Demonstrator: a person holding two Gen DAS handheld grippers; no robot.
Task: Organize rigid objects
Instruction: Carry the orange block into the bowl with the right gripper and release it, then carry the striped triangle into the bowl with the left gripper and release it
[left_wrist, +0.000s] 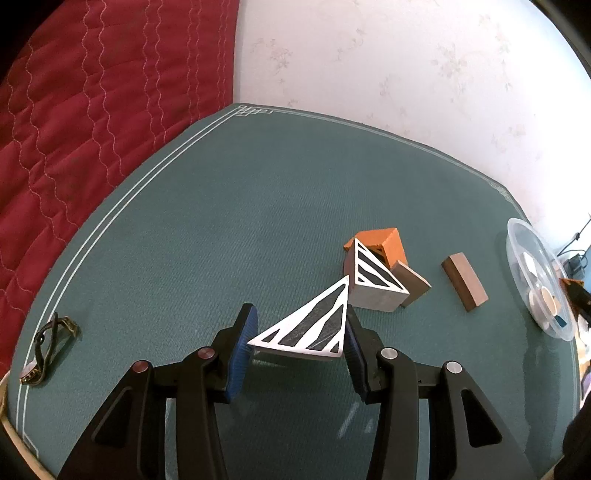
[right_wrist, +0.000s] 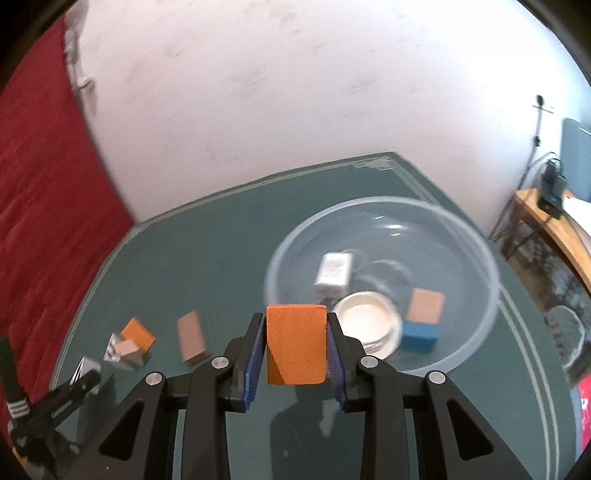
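Observation:
My left gripper is shut on a white triangular block with black stripes, held just above the green table mat. Beyond it lies a pile: a second striped triangular block, an orange block and a brown block. A brown bar lies to the right. In the right wrist view my right gripper is shut on an orange block, lifted in front of a clear plastic bowl. The bowl holds a white box, a white round lid and a blue-and-tan block.
A wristwatch lies at the mat's left edge. A red quilt borders the table on the left and a pale wall stands behind. A wooden side table with cables stands to the right. The left gripper's body shows at lower left.

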